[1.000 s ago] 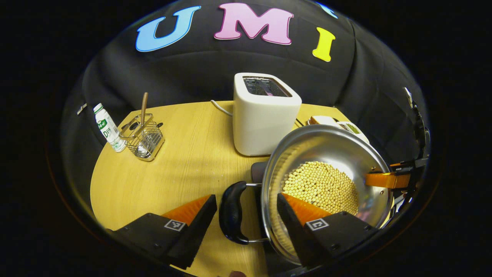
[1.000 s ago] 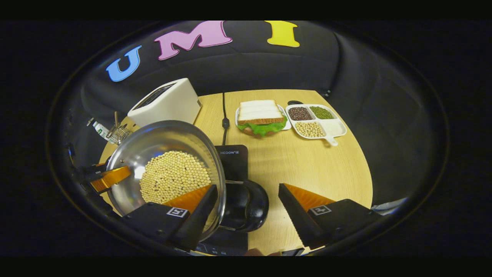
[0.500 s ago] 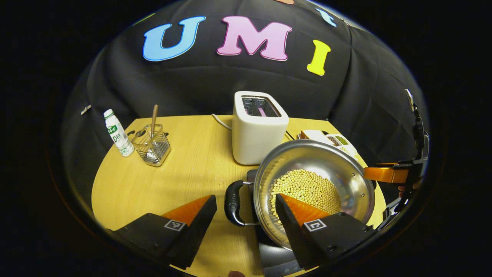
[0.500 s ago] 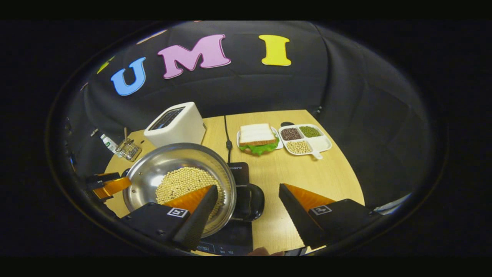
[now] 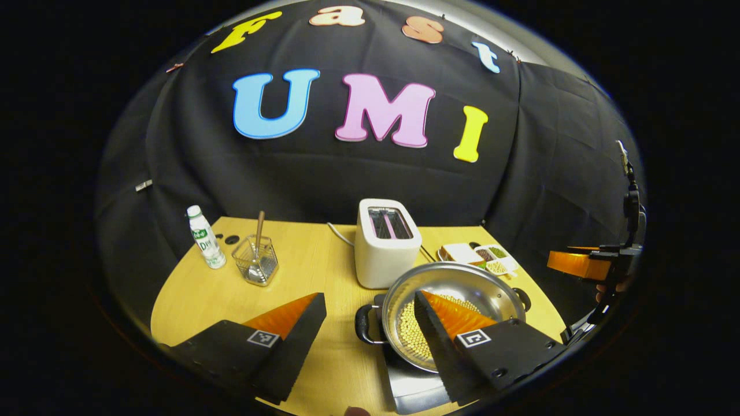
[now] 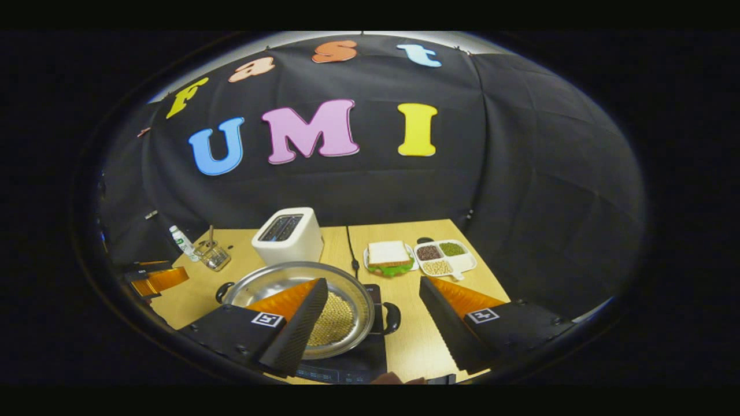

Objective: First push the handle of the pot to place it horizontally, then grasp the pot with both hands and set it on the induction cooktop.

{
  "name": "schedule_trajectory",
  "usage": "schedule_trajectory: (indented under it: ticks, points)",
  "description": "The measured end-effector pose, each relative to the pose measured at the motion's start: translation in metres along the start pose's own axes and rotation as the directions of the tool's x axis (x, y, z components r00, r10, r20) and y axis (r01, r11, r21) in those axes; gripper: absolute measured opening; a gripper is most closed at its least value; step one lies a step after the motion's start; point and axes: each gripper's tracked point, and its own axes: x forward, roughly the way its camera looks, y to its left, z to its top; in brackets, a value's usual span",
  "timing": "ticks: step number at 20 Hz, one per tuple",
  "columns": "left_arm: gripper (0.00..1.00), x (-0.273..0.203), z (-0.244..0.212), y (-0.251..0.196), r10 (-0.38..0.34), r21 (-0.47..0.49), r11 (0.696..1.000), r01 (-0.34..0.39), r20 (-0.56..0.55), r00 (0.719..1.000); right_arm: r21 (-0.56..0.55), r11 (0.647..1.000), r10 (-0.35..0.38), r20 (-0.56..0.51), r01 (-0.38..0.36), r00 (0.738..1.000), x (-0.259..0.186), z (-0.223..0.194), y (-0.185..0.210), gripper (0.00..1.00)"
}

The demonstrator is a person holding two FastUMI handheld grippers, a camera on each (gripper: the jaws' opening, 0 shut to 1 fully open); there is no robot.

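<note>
**Here: pot at rest on the cooktop, both tools apart and clear of it**

Here the pot (image 5: 454,300) sits on the induction cooktop (image 5: 413,384), a dark flat slab on the desk (image 5: 300,271). In the left gripper view it lies just ahead of the left tool (image 5: 370,329) and toward that tool's right finger, whose tip overlaps the bowl in the picture; whether it touches cannot be told. The left tool's fingers stand wide apart and hold nothing. In the right gripper view the pot (image 6: 347,289) lies ahead of the right tool (image 6: 373,312) on its left-finger side; this tool too is spread and empty. The right tool (image 5: 584,263) is also seen far off to the right in the left gripper view.

Handling, as a judgement: the pot is polished metal, stiff and probably slippery at the rim, so the wall makes a poor hold. It carries a bed of soybeans (image 6: 335,320), which add weight and will roll or spill if the pot tips. Two dark loop handles offer the better purchase: one (image 5: 365,323) faces the left tool, the other (image 6: 392,318) faces the right tool. They lie level, on opposite sides, so a two-sided hold keeps the load balanced.

Beyond the pot stand a toaster (image 5: 386,242), a bottle (image 5: 206,237), a wire caddy (image 5: 255,267), a sandwich (image 6: 388,257) and a divided tray (image 6: 448,257), all well apart from it. The placing step appears done.
</note>
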Motion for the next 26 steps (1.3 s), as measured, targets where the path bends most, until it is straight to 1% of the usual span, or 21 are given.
schedule_trajectory:
  ticks: [3,5,7,9,11,12,14,15,16,17,18,19,20,21,23,26]
  points:
    - [0.96,-0.033,0.032,0.005,-0.003,0.0,1.0,0.003,0.108,0.994,-0.016,1.0,0.005,0.108,-0.003,0.994,-0.027,0.03,0.012,0.99]
    - [0.95,-0.059,0.048,0.014,0.014,-0.007,1.0,-0.013,0.166,0.986,-0.022,1.0,0.009,0.172,-0.005,0.985,-0.045,0.047,0.021,0.98]
    - [0.95,-0.083,0.064,0.026,0.05,-0.025,0.999,-0.046,0.227,0.973,-0.026,1.0,0.015,0.242,-0.009,0.97,-0.066,0.067,0.03,0.98]
    - [0.95,-0.108,0.079,0.035,0.083,-0.025,0.997,-0.079,0.3,0.95,-0.043,0.999,0.023,0.308,-0.01,0.951,-0.083,0.079,0.036,0.98]
    - [0.95,-0.133,0.088,0.043,0.113,0.01,0.992,-0.126,0.371,0.922,-0.051,0.999,0.03,0.357,-0.012,0.934,-0.102,0.084,0.043,0.98]
    - [0.95,-0.143,0.092,0.042,0.117,0.027,0.99,-0.14,0.403,0.908,-0.051,0.999,0.027,0.384,-0.009,0.923,-0.11,0.088,0.044,0.98]
    - [0.95,-0.167,0.104,0.038,0.117,0.055,0.985,-0.162,0.476,0.871,-0.055,0.998,0.026,0.438,-0.002,0.899,-0.126,0.097,0.046,0.98]
    - [0.98,-0.177,0.106,0.036,0.115,0.064,0.984,-0.168,0.494,0.862,-0.058,0.998,0.026,0.459,0.001,0.888,-0.133,0.102,0.047,0.98]
    - [0.95,-0.183,0.104,0.032,0.111,0.079,0.982,-0.172,0.499,0.86,-0.057,0.998,0.026,0.473,0.001,0.881,-0.141,0.103,0.048,0.98]
    - [0.95,-0.188,0.103,0.03,0.114,0.089,0.979,-0.182,0.497,0.86,-0.054,0.999,0.026,0.48,0.0,0.877,-0.149,0.104,0.049,0.98]
    - [0.92,-0.193,0.104,0.031,0.123,0.091,0.977,-0.193,0.498,0.858,-0.053,0.999,0.022,0.488,0.005,0.873,-0.156,0.102,0.049,0.97]
    - [0.92,-0.196,0.104,0.031,0.129,0.088,0.976,-0.199,0.499,0.857,-0.058,0.998,0.017,0.493,0.014,0.87,-0.163,0.1,0.048,1.0]
    - [0.95,-0.2,0.102,0.03,0.137,0.085,0.975,-0.206,0.5,0.855,-0.068,0.997,0.015,0.499,0.022,0.866,-0.169,0.098,0.049,0.98]
    - [0.95,-0.204,0.102,0.031,0.147,0.079,0.973,-0.215,0.502,0.852,-0.078,0.997,0.021,0.504,0.021,0.864,-0.173,0.098,0.052,0.98]
    - [0.95,-0.204,0.098,0.028,0.143,0.077,0.975,-0.207,0.496,0.857,-0.08,0.997,0.034,0.492,0.006,0.87,-0.17,0.095,0.057,0.98]
    - [0.95,-0.204,0.097,0.025,0.132,0.089,0.976,-0.199,0.484,0.865,-0.063,0.998,0.025,0.481,0.007,0.877,-0.169,0.095,0.056,0.98]
